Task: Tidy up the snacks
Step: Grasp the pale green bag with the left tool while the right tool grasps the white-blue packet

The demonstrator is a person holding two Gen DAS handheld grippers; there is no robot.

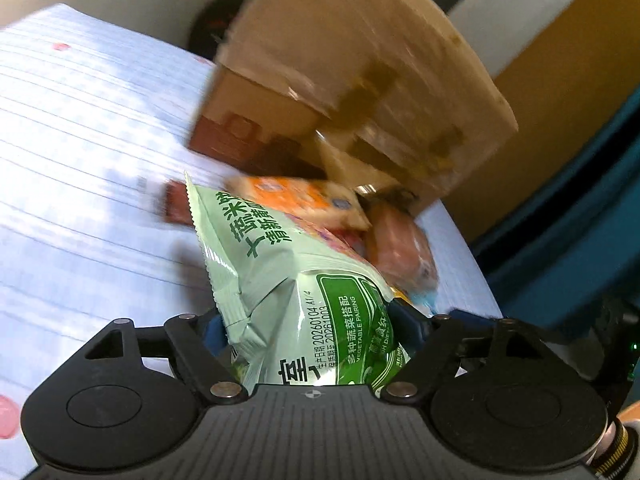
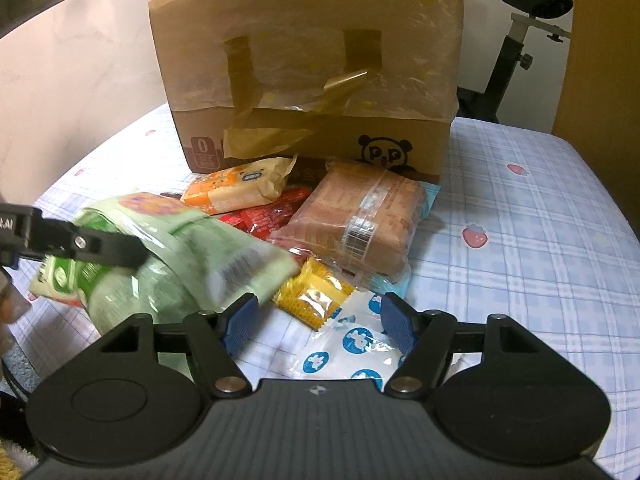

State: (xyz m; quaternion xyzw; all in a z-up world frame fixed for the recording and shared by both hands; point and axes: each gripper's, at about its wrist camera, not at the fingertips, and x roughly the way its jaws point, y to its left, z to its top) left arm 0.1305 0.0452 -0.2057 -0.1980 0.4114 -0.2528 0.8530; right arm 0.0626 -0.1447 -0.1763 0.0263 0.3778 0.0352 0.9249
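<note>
My left gripper is shut on a green snack bag and holds it above the bed; the bag also shows in the right wrist view, with the left gripper's fingers on it. My right gripper is open and empty, low over a white packet with blue prints. A pile of snacks lies in front of a cardboard box: an orange packet, red packets, a brown wrapped cake pack and a yellow candy.
A blue checked sheet with strawberries covers the bed. An exercise bike stands behind the box at the right. A pale wall is at the left. The bed's edge runs along the right.
</note>
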